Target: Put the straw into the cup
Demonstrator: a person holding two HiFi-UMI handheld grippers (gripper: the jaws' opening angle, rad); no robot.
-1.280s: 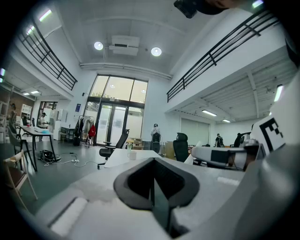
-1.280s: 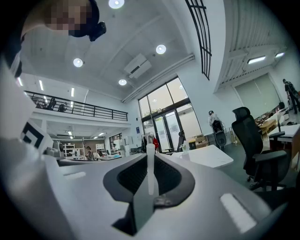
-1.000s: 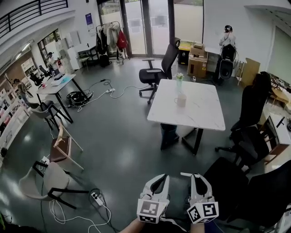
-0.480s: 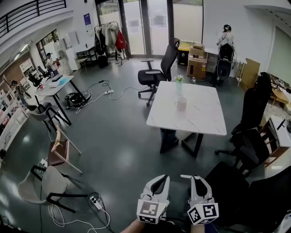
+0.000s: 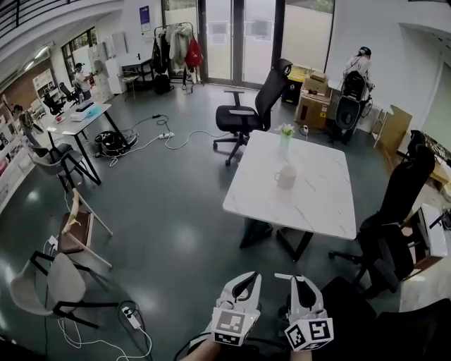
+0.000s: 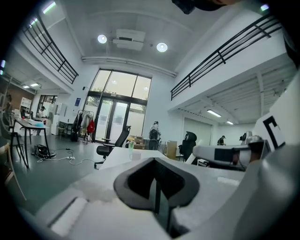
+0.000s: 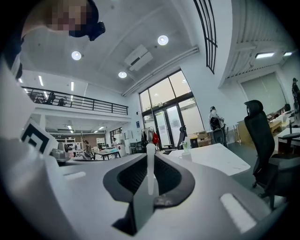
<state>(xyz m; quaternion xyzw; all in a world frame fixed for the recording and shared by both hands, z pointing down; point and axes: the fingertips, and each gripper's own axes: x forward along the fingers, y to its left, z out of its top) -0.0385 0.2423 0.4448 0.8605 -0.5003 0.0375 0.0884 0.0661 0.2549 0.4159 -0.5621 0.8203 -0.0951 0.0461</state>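
**Markings.** Each gripper carries a cube with black-and-white square markers. A blue sign (image 5: 144, 15) hangs on the far wall; its print is too small to read.

**Straw.** The straw (image 7: 150, 165) is a plain white tube. In the right gripper view it stands upright between the jaws of the right gripper (image 7: 149, 180), which are clamped on it, and its top end rises clear above them. It is well apart from the table (image 5: 317, 204).

**Left gripper.** The jaws of the left gripper (image 6: 155, 187) are together, with nothing between them. In the head view the 2 grippers sit side by side at the bottom edge, over the dark floor.

**Containers.** 2 vessels stand on the white marble-pattern table:
1. A pale cup (image 5: 285, 176) with a handle stands upright near the table's middle. Its contents cannot be made out.
2. A tall pale-green vessel (image 5: 285, 139) stands near the far edge and holds small flowers.
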